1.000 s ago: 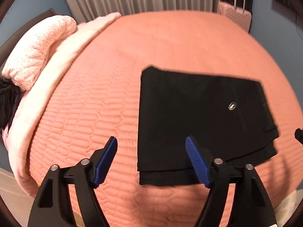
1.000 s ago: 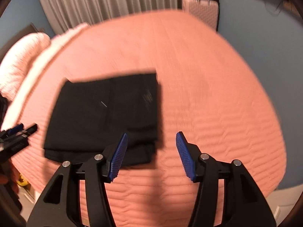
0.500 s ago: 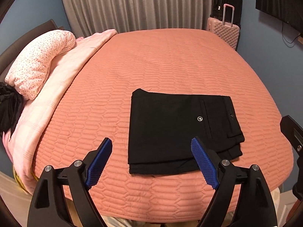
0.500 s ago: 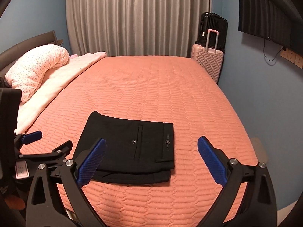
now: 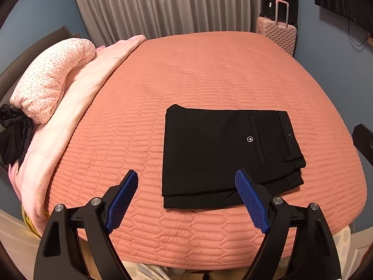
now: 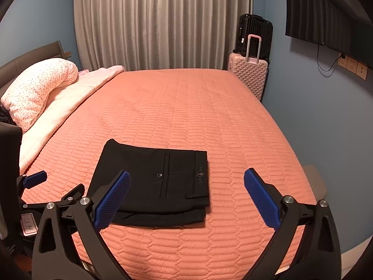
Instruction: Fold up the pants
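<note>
The black pants (image 5: 216, 154) lie folded into a compact rectangle near the front edge of the coral quilted bed (image 5: 209, 74), back pocket button facing up. My left gripper (image 5: 186, 175) hovers open above the front edge, its right pad over the pants' near corner, nothing between its fingers. In the right wrist view the pants (image 6: 151, 182) sit left of centre, and my right gripper (image 6: 187, 173) stands wide open and raised off them, holding nothing. The left gripper (image 6: 35, 179) shows at the left edge of that view.
A spotted pillow (image 5: 51, 79) and pale pink blanket (image 5: 77, 107) lie along the bed's left side, with a black garment (image 5: 14, 135) beside them. A pink suitcase (image 6: 249, 74) and a black one (image 6: 254, 35) stand at the far right corner. A screen (image 6: 326, 16) hangs on the right wall.
Both grippers have drawn back and upward from the pants and their jaws have widened. The pants stay folded on the bed.
</note>
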The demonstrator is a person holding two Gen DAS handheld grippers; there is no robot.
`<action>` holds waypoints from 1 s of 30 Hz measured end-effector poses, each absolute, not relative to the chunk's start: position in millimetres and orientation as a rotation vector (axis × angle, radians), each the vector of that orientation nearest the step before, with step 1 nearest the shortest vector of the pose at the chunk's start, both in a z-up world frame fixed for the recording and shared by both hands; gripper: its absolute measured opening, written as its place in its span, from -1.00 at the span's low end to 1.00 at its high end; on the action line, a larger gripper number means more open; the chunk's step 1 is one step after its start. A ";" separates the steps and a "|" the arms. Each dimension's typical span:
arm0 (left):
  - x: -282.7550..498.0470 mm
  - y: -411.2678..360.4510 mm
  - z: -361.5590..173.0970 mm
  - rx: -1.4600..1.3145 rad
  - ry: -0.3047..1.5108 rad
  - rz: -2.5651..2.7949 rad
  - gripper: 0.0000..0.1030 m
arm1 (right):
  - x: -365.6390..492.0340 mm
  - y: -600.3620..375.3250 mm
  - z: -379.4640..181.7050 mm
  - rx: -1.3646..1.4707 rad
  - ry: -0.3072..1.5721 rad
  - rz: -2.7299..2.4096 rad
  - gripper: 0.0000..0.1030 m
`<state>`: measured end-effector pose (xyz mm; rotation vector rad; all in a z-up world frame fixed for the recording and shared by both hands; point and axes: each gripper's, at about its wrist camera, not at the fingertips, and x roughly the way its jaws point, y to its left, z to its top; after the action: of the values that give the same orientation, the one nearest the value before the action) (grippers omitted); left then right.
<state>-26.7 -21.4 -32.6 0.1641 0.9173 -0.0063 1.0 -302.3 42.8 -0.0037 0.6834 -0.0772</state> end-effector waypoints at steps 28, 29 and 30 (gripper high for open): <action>-13.2 -1.4 -56.8 0.123 0.974 0.022 0.62 | 16.2 -296.0 14.2 0.003 0.768 -0.100 0.91; -14.0 -2.0 -56.1 0.125 0.969 0.023 0.62 | 15.8 -297.4 14.3 0.006 0.767 -0.103 0.91; -14.9 -2.6 -55.0 0.127 0.962 0.022 0.62 | 15.2 -298.3 14.7 0.008 0.765 -0.107 0.91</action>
<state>-14.9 -2.6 -55.0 0.1275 0.9619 0.0220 15.2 -298.3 14.7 0.0083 0.7646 -0.1071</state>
